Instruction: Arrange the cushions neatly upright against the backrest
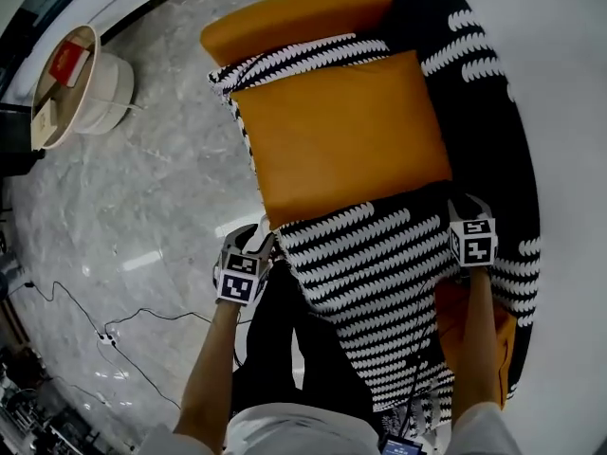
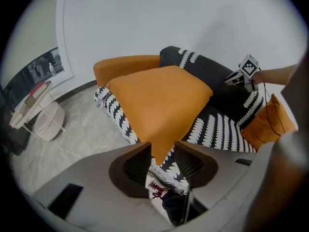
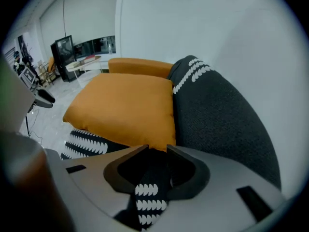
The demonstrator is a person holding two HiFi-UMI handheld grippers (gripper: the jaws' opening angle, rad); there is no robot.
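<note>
Between parted left gripper (image 2: 162, 148) fingers (image 2: 136, 164), a corner of the orange cushion (image 2: 154, 100).

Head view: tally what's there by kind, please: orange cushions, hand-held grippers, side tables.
Orange cushions: 2, large flat one, small one
Hand-held grippers: 2, left, right
Round side table: 1
Total: 5

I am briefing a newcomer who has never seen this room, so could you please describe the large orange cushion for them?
Find the curved black sofa with white scallop markings and an orange armrest. On its patterned seat lies the large orange cushion, flat and central. Unlike the smaller orange cushion tucked at the sofa's other end, it is broad, square and fully exposed.
</note>
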